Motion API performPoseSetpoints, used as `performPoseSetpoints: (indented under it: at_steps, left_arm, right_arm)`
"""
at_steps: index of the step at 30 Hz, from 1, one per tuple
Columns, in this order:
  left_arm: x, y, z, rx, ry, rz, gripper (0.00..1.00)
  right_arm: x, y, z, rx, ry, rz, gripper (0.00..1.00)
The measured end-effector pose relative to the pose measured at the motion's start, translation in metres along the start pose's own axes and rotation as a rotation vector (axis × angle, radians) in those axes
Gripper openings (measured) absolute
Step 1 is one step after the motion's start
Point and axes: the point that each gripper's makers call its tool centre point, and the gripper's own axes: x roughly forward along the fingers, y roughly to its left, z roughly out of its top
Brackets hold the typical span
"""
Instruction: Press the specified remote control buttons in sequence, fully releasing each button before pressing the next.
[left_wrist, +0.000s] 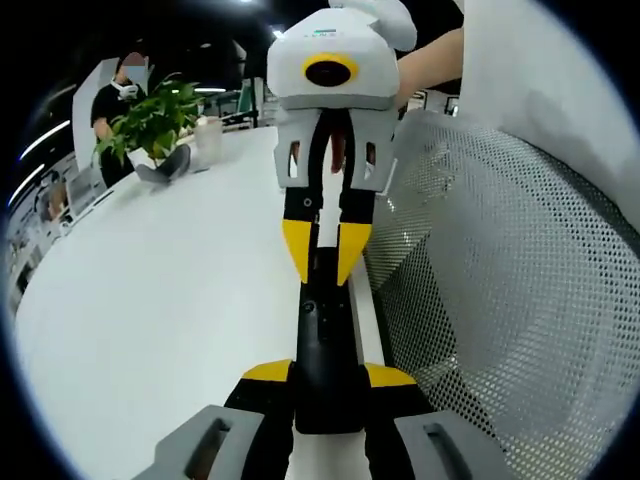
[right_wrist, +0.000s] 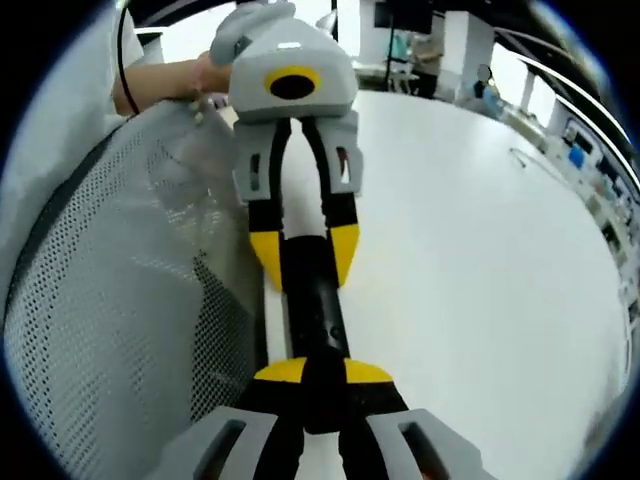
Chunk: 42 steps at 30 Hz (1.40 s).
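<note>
1. Long black remote (left_wrist: 325, 340) lying on a white table (left_wrist: 180, 300), right along the table's edge, with a grey mesh chair back (left_wrist: 500, 300) just beside the remote on its outer side
2. Long axis of the remote running straight from one gripper to the other, so seen end-on along its length in both views
3. Left gripper (left_wrist: 330, 375) at the near end of the remote in the left gripper view, yellow-tipped fingers (left_wrist: 270, 372) closed in on the remote's two long sides, pinching it
4. Right gripper (left_wrist: 325, 255) at the far end of the remote in that same view, facing the left one head-on, fingers likewise drawn in against the remote's sides; same pairing mirrored in the right gripper view
5. Held by a hand (left_wrist: 430, 60) beyond the remote's far end, on the chair side
6. Potted plant (left_wrist: 150, 120) well apart from the remote, far across the table
7. Button face of the remote turned upward, individual buttons too dark to tell apart
8. Probably neither gripper nearer to a press: both level with the remote's ends and clasping its sides, none above the button face, so one likely needing to let go and come down from above while the other steadies the remote
</note>
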Motion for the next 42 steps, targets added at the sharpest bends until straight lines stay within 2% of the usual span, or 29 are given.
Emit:
performPoseSetpoints:
  at_steps: [1,2,5,9,12,14,16,19,20,24,31,33,36,39,42]
  left_arm:
    - [0.0,0.0001,0.0001,0.002,0.0,0.0,0.24]
    - [0.0002,0.0001,0.0001,0.002,0.001,0.0,0.24]
    - [0.0007,0.0,0.0007,0.007,0.002,-0.001,0.25]
    - [0.0003,-0.0001,0.0005,0.005,0.0,0.0,0.25]
    - [0.0003,-0.0002,0.0005,0.009,-0.002,0.004,0.25]
    - [0.0003,0.0,0.0005,0.007,-0.004,0.006,0.25]
    - [0.0003,0.0003,0.0004,0.003,-0.009,0.008,0.24]
    - [0.0006,0.0005,0.0005,0.0,-0.01,0.008,0.24]
    - [0.0007,0.0006,0.0005,0.0,-0.01,0.008,0.24]
    - [0.0009,0.0006,0.0006,0.004,-0.011,0.01,0.24]
    - [0.001,0.0007,0.0008,0.005,-0.009,0.012,0.24]
    - [0.0009,0.0007,0.0008,0.005,-0.009,0.012,0.24]
    - [0.0011,0.0009,0.001,0.004,-0.008,0.01,0.24]
    - [0.0012,0.001,0.001,0.004,-0.007,0.01,0.24]
    - [0.0014,0.001,0.0011,0.004,-0.005,0.009,0.24]
  right_arm:
    - [0.0006,0.0002,-0.0003,-0.028,0.039,0.0,0.07]
    - [0.0014,0.0004,0.0002,-0.037,0.05,-0.002,0.07]
    - [0.002,0.0005,0.0002,-0.004,0.054,-0.011,0.07]
    - [0.0011,0.0017,-0.0007,-0.041,0.05,-0.021,0.08]
    - [-0.0002,0.0012,0.0024,-0.035,-0.075,-0.068,0.08]
    - [-0.0013,0.001,0.0021,0.034,-0.139,-0.075,0.08]
    - [-0.0013,-0.0006,0.0025,0.07,-0.181,-0.074,0.08]
    - [-0.0001,-0.0027,0.0054,0.097,-0.2,-0.076,0.07]
    - [0.0003,-0.0027,0.0061,0.094,-0.197,-0.076,0.06]
    - [0.0016,0.0018,0.0076,-0.033,-0.142,-0.085,0.04]
    - [0.0019,-0.0022,0.0072,-0.002,-0.095,-0.093,0.0]
    - [0.0028,-0.0052,0.0067,-0.03,-0.053,-0.094,0.0]
    - [0.0035,-0.0034,0.0067,-0.018,0.023,-0.04,0.0]
    - [0.0053,-0.0039,0.0073,-0.029,0.067,-0.049,0.0]
    - [0.0061,-0.0036,0.0065,-0.015,0.11,-0.092,0.0]
